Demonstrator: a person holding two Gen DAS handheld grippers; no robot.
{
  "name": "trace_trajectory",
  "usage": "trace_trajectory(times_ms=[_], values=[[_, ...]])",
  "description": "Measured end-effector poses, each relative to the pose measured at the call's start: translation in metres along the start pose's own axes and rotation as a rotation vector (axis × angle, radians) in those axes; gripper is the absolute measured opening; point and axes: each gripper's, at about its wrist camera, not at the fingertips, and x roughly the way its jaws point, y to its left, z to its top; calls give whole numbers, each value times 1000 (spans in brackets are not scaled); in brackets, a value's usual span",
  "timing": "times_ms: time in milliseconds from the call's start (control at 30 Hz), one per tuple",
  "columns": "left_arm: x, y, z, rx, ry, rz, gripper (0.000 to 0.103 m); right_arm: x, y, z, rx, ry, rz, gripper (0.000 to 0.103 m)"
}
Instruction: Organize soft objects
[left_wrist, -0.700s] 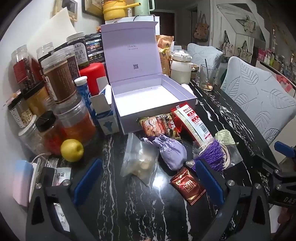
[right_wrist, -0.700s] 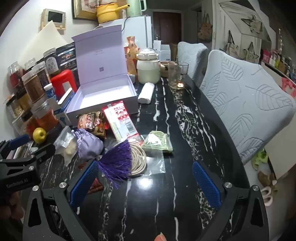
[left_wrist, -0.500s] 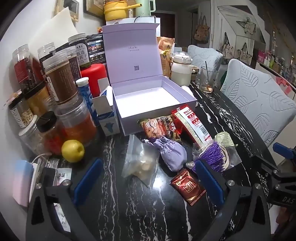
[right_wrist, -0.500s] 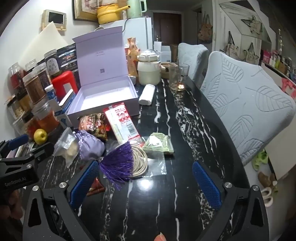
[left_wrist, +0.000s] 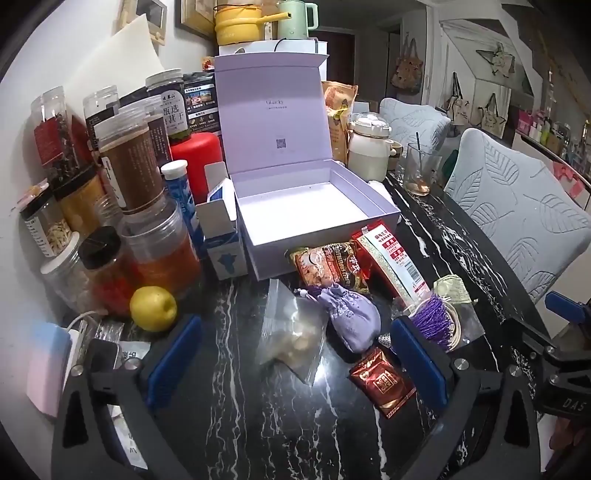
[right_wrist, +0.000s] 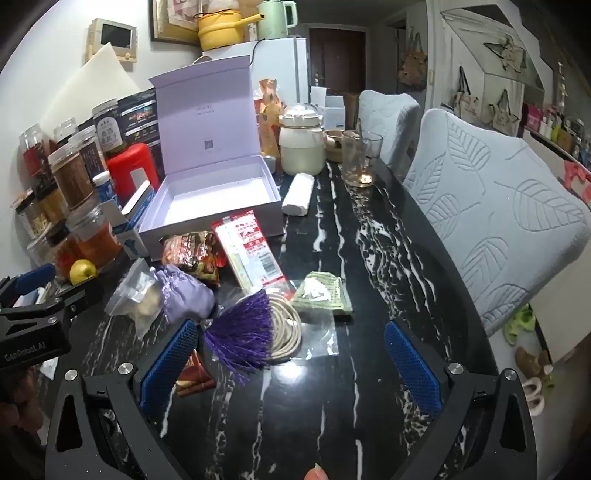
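On the black marble table (left_wrist: 236, 413), I see both my left gripper (left_wrist: 295, 354) and right gripper (right_wrist: 291, 354) spread wide and empty, low in frame before the lavender drawstring pouch (left_wrist: 351, 317).

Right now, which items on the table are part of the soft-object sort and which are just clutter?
Job:
- lavender pouch
- purple tassel
- clear bag
- snack packet
- small red sachet
- open lilac box, empty
- left claw and right claw, both open

Clutter:
- jars
- lemon
- glass
- cream pot
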Motion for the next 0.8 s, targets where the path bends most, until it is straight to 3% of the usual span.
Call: trace_trajectory(times_ms=[800], values=[[4,1,3,-4,14,-23,103,3,7,5,-4,0,4,103]])
